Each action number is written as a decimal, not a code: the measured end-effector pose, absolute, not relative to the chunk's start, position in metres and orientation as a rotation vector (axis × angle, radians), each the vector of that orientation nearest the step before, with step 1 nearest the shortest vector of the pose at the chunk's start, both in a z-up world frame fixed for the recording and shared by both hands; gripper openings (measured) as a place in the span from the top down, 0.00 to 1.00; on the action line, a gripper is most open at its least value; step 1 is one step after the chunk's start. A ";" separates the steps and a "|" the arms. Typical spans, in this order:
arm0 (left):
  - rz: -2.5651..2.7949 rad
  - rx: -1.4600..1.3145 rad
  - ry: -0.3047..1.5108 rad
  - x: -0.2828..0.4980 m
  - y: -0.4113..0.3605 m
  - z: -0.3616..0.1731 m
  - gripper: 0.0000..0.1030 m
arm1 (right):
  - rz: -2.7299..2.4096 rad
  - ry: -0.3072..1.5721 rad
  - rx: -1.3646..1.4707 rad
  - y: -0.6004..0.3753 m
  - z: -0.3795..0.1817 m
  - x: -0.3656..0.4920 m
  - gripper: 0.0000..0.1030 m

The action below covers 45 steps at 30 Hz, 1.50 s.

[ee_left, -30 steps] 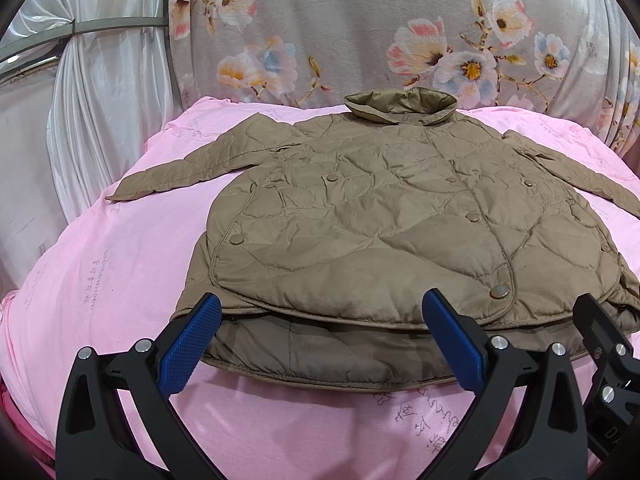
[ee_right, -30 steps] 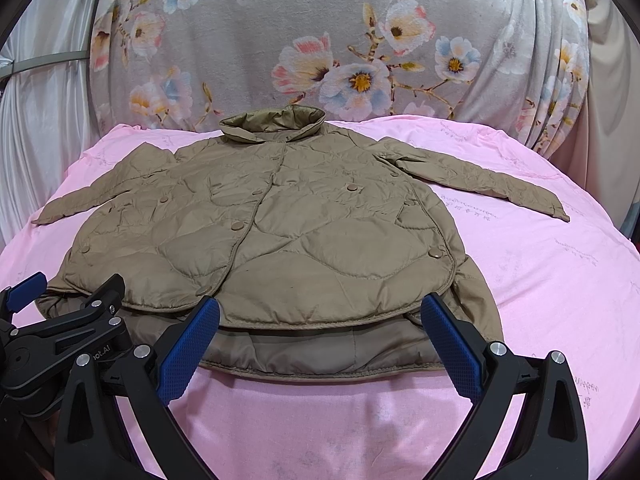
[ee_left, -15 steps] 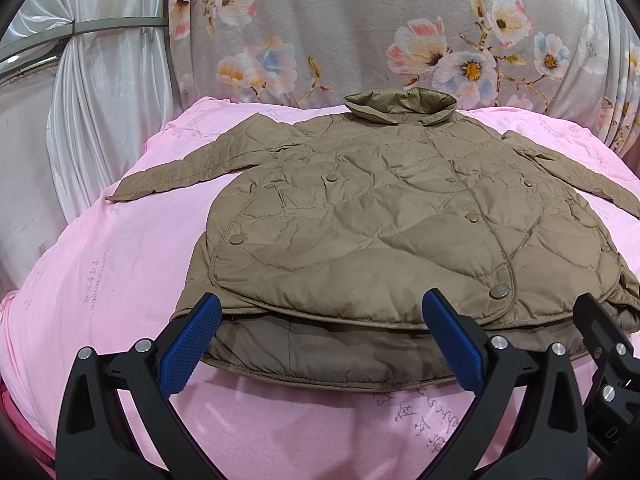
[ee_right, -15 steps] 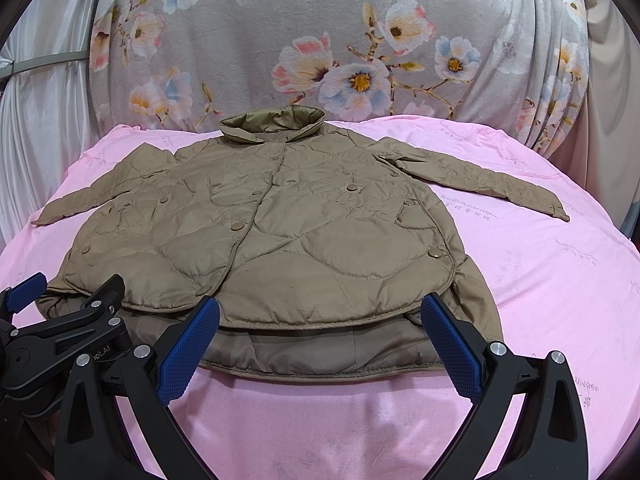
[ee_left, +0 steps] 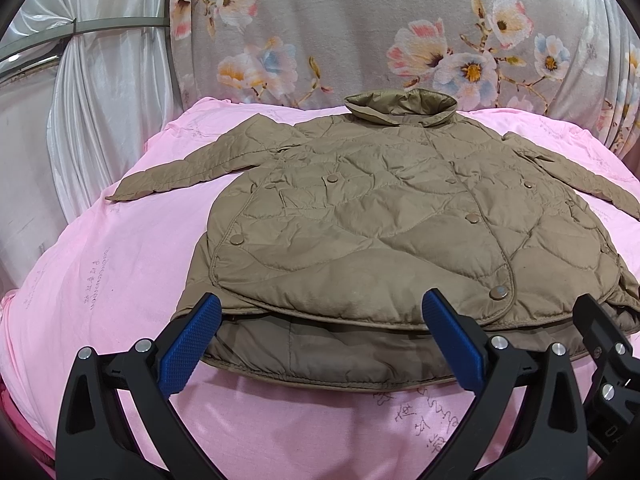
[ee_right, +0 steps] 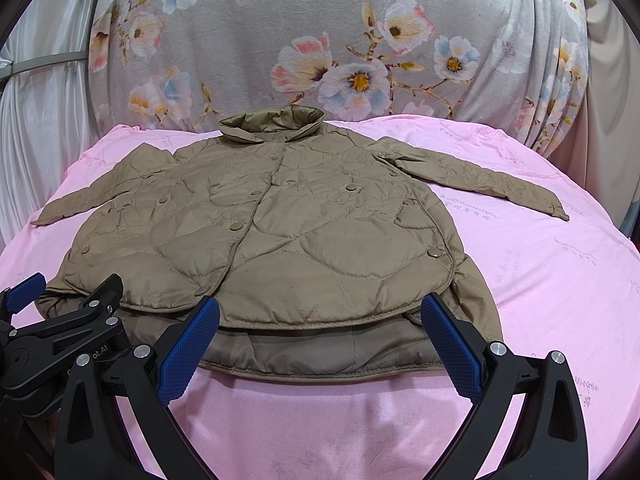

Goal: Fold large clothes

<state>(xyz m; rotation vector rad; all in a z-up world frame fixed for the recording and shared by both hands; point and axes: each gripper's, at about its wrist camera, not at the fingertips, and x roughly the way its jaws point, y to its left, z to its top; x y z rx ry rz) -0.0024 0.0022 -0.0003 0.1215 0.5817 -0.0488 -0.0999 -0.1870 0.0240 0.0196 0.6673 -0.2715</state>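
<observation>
Two open grippers poised at the hem of an unfolded jacket

Both sleeves of the tan quilted jacket lie spread out flat on the pink sheet, collar toward the top of the frame and hem toward the bottom, so folding looks not yet begun. In the left wrist view the left gripper hangs just before the hem at lower centre, jaws spread wide and holding nothing; the right gripper sits the same way in its own view, jaws apart and empty. Judging by this, the step in hand is the approach. The next move likely calls for each gripper to reach a sleeve or side edge, pinch through the puffy layers, and bring it across the body.
</observation>
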 end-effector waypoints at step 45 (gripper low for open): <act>0.067 0.068 0.587 0.156 0.055 0.047 0.05 | -0.648 0.673 0.837 -0.609 0.019 0.019 0.16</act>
